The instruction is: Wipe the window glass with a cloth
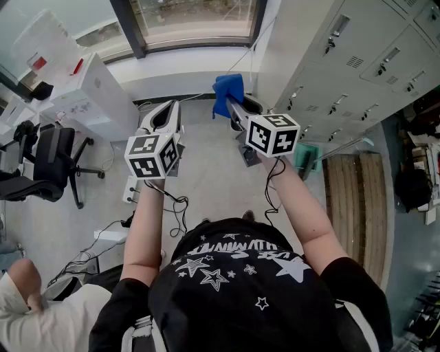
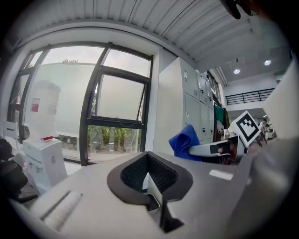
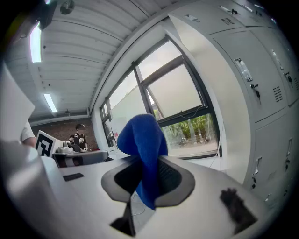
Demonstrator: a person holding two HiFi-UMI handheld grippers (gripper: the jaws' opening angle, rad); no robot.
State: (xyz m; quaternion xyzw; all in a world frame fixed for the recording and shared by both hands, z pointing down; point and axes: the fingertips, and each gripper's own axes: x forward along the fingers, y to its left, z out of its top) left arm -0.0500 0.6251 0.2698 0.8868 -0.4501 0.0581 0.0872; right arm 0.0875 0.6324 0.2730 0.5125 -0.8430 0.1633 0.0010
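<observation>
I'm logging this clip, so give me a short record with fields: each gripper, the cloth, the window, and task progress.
left gripper: jaws together, nothing between them
right gripper: jaws pinched on the cloth
cloth: blue, bunched, sticking up past the jaws, not touching the glass
window: ahead of both grippers, dark frame, greenery outside
progress: wiping not yet begun

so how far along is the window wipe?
Done: the blue cloth is clamped in the right tongs. In hand: both are held up facing the window glass, with the cloth short of it; the left tongs are shut and empty. Left: all the wiping, no contact with the glass yet.
</observation>
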